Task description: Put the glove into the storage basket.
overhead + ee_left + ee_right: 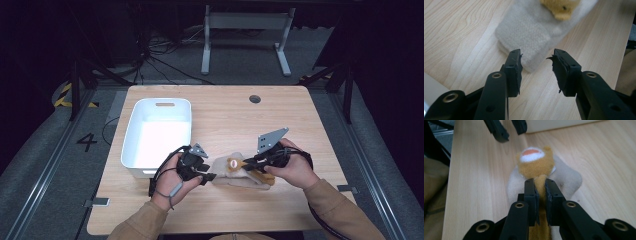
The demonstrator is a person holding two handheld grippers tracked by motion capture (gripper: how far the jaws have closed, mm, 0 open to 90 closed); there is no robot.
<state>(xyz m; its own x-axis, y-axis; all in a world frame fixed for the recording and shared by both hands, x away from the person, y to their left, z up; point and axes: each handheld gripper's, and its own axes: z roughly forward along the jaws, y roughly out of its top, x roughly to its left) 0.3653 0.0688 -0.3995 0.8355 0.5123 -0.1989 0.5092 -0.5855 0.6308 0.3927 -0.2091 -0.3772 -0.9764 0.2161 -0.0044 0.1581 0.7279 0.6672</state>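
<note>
My right gripper (540, 187) pinches the mustard-yellow strip of a plush slipper (235, 172) that lies near the front edge of the tabletop (300, 130), a little right of its middle. In the right gripper view the two black jaws stand nearly together with the yellow fabric squeezed between them, and beyond them rises the slipper's animal face (534, 160) with its white and orange patch. The pale grey body of the slipper rests flat on the wood.

My left gripper (537, 65) waits at the slipper's other end, jaws spread wide with nothing between them; in the left gripper view the grey toe (529, 32) sits just past the tips, not touched. From the high view both hands come in over the front edge, the left hand (172, 185) beside the slipper's left end and the right hand (295, 170) at its right.

A white plastic bin (131, 130) stands on the left part of the tabletop, its near wall just behind my left gripper. A round cable hole (255, 99) marks the far edge.
</note>
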